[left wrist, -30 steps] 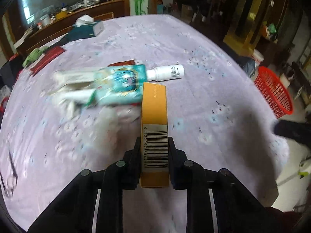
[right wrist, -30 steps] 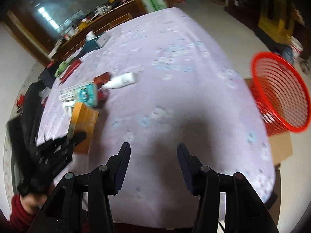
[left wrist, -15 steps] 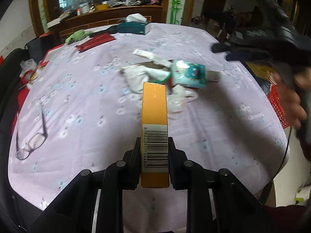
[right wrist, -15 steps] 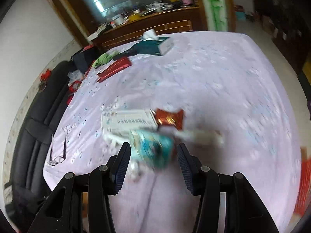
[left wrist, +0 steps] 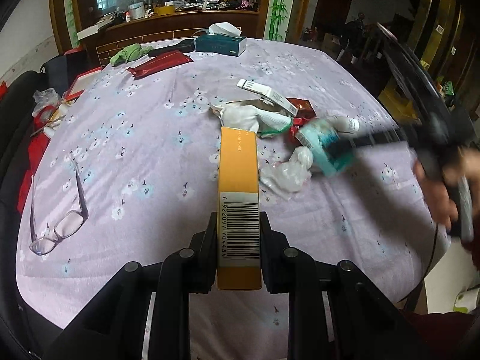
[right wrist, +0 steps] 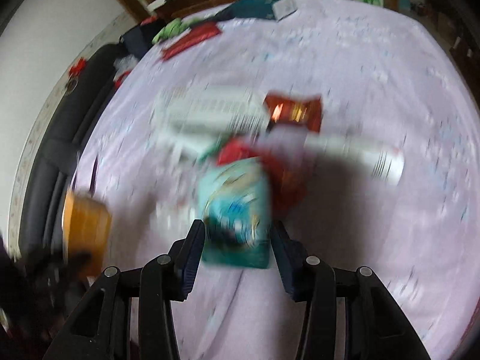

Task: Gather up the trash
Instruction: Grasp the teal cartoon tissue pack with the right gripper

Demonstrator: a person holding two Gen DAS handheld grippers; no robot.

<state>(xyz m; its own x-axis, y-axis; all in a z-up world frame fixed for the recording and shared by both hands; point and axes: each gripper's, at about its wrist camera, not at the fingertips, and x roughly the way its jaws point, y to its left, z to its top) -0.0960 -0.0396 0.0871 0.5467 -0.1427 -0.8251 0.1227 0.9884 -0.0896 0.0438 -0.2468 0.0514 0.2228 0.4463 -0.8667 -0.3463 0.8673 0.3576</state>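
orange box (left wrist: 238,180) in left gripper (left wrist: 238,234)

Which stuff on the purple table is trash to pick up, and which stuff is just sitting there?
Probably trash:
orange box, shut in the left hand-held gripper
teal packet, between the right hand-held gripper fingers
crumpled tissue
clear wrapper
red wrapper
white bottle
white carton

Probably just lying about:
glasses
tissue box
green cloth
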